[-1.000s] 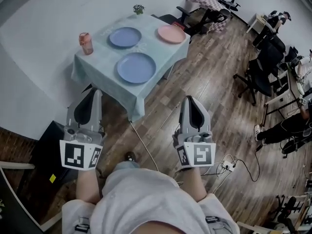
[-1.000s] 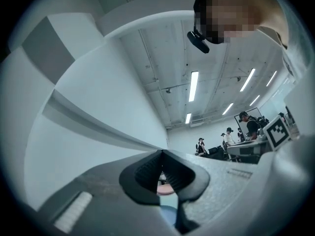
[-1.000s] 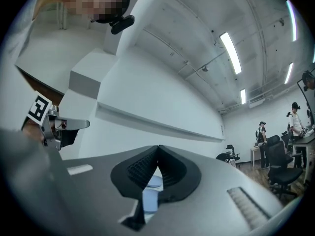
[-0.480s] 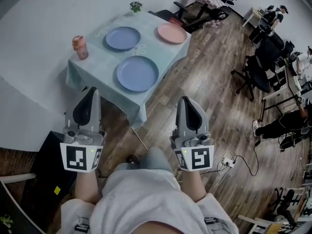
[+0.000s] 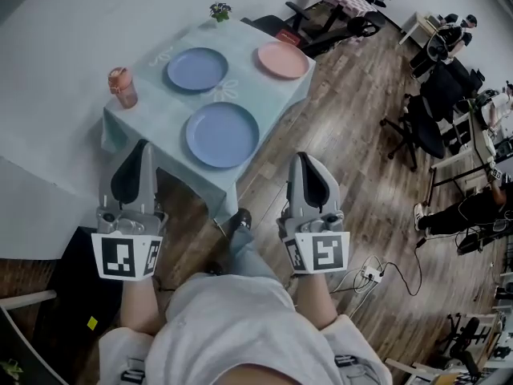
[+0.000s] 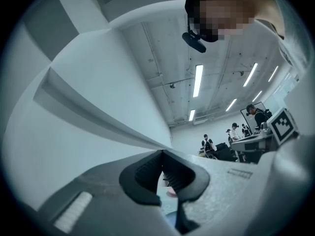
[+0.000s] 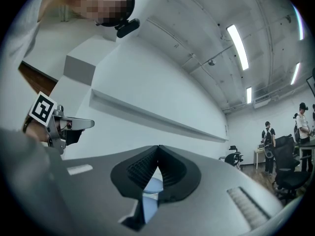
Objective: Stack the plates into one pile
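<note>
Walking up to the cloth-covered surface (image 5: 164, 107), the person has closed some of the gap over the last second. In the head view the surface now sits nearer to both claws than it did, and a foot has swung forward between them. The left claw (image 5: 143, 145) and the right claw (image 5: 301, 158) are carried side by side, each with its jaws pressed together on nothing, tips aimed toward the surface and slightly up. Neither has reached a plate: the left tip shows against the cloth hanging down the near left side, and the right tip is over the wooden floor (image 5: 345, 159) off the near right side. All three plates lie apart on the cloth, untouched. The near blue plate (image 5: 222, 135) is close to the near edge, the far blue plate (image 5: 197, 69) is beyond it to the left, and the pink plate (image 5: 283, 59) is at the far right corner. A pinkish lidded cup (image 5: 121, 87) stands at the left edge and a small potted plant (image 5: 219, 10) at the far corner. Stacking does not appear to have begun. The approach looks nearly done, and a claw will have to open before it can take a plate's rim. The near blue plate, being closest, seems the likeliest first pick.
</note>
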Demonstrator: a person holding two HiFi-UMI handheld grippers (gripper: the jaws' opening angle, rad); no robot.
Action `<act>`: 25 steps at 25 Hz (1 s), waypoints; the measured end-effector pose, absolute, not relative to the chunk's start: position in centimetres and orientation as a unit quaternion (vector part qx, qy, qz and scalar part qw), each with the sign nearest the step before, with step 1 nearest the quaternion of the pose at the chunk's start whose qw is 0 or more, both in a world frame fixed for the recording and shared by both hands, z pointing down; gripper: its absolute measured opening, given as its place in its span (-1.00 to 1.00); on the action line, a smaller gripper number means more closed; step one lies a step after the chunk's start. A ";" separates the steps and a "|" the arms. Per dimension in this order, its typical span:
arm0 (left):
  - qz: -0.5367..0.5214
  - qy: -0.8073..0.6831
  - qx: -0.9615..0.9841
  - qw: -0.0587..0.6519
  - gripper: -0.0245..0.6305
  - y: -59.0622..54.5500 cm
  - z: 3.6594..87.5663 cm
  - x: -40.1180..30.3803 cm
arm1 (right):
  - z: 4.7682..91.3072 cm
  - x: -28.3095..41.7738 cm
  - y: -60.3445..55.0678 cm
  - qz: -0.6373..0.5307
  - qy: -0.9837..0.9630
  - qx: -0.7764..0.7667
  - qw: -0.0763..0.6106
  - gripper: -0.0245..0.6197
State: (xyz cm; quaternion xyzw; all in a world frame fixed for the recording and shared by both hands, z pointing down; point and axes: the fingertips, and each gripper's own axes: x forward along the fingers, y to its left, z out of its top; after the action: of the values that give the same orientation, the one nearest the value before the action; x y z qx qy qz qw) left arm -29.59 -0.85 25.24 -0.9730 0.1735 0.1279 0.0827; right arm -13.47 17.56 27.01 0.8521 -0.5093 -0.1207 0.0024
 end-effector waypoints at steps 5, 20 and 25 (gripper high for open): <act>0.133 0.199 -0.967 0.086 -0.91 -3.4 24.6 -26.0 | 26.2 -9.1 14.3 -0.128 -0.528 0.839 0.002 -0.92; 0.119 0.296 -0.944 0.083 -0.91 -10.1 24.5 -16.1 | 25.8 3.3 4.4 -0.114 -0.605 0.788 0.007 -0.92; 0.080 0.314 -0.943 0.074 -0.91 -11.2 26.8 -13.2 | 28.2 6.0 1.6 -0.072 -0.635 0.769 0.015 -0.92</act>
State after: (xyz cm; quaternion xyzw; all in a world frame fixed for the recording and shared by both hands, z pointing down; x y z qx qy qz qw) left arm -13.22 -11.24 26.79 -0.9431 0.3143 0.0797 0.0740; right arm 5.98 1.57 28.19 0.7693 -0.6346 -0.0724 0.0149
